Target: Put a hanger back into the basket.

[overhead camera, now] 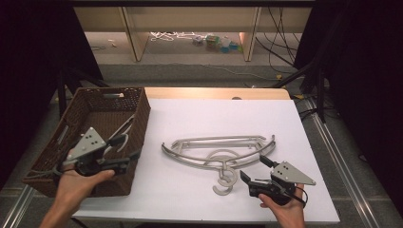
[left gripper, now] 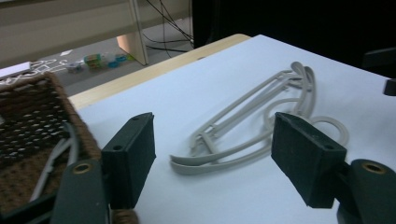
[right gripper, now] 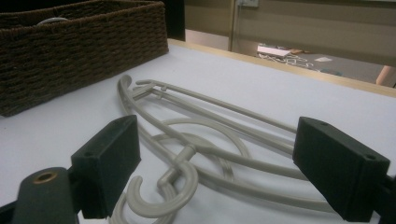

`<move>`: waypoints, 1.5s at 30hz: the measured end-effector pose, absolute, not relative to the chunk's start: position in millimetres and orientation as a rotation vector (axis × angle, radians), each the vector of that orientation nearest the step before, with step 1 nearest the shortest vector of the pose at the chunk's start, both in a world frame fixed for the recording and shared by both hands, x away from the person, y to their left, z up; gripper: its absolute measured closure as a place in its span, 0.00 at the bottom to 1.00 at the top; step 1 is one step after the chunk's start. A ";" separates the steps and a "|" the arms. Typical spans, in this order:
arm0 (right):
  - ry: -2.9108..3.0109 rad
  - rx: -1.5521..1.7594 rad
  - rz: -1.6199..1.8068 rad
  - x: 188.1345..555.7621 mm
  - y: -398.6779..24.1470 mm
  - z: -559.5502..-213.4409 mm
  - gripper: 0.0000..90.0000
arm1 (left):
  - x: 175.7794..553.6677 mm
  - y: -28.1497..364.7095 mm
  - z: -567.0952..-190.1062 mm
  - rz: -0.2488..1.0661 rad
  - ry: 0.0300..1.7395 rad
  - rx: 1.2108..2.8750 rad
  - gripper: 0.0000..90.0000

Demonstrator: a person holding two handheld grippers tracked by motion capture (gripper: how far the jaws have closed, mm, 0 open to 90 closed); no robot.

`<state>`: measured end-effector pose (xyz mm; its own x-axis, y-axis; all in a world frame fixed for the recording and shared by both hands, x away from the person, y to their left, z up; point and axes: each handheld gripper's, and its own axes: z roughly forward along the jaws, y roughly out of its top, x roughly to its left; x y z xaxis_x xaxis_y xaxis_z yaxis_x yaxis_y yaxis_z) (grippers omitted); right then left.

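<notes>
Two or three grey plastic hangers (overhead camera: 218, 140) lie stacked in the middle of the white table, their hooks (overhead camera: 222, 191) pointing to the front edge. Another grey hanger (overhead camera: 124, 126) lies inside the brown wicker basket (overhead camera: 138, 118) at the left. My left gripper (overhead camera: 127, 148) hovers over the basket's near right rim, open, with nothing between its pads. In the left gripper view the hangers (left gripper: 252, 107) lie beyond the open gripper (left gripper: 212, 158). My right gripper (overhead camera: 253, 167) rests low at the front right, open and empty, facing the hooks (right gripper: 182, 186) a short way off.
The white table top (overhead camera: 214, 114) has a wooden strip along its far edge. Beyond it the floor holds shelf legs, cables and small clutter (overhead camera: 216, 42). Black curtains stand on both sides. Bare white surface lies right of the hangers.
</notes>
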<state>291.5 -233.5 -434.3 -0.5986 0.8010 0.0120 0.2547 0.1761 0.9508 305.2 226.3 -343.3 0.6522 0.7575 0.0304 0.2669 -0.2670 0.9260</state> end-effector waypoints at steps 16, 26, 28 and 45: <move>1.960 0.982 1.439 291.0 -232.6 -434.3 0.18 | 285.9 171.5 -375.8 0.507 0.747 1.822 0.34; 1.961 0.986 1.428 289.8 -233.1 -433.6 0.18 | 283.2 136.7 -407.6 0.455 0.722 1.846 0.33; 1.967 0.988 1.425 289.6 -233.7 -433.2 0.18 | 286.0 133.1 -410.2 0.453 0.723 1.825 0.33; 1.959 0.978 1.466 290.7 -234.8 -434.4 0.17 | 301.0 116.1 -429.7 0.473 0.743 1.767 0.20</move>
<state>290.7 -234.8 -434.4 -0.6162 0.7872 0.0260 0.2467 0.1616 0.9555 301.0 116.1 -429.7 0.7229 0.6894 -0.0474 0.2487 -0.1955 0.9486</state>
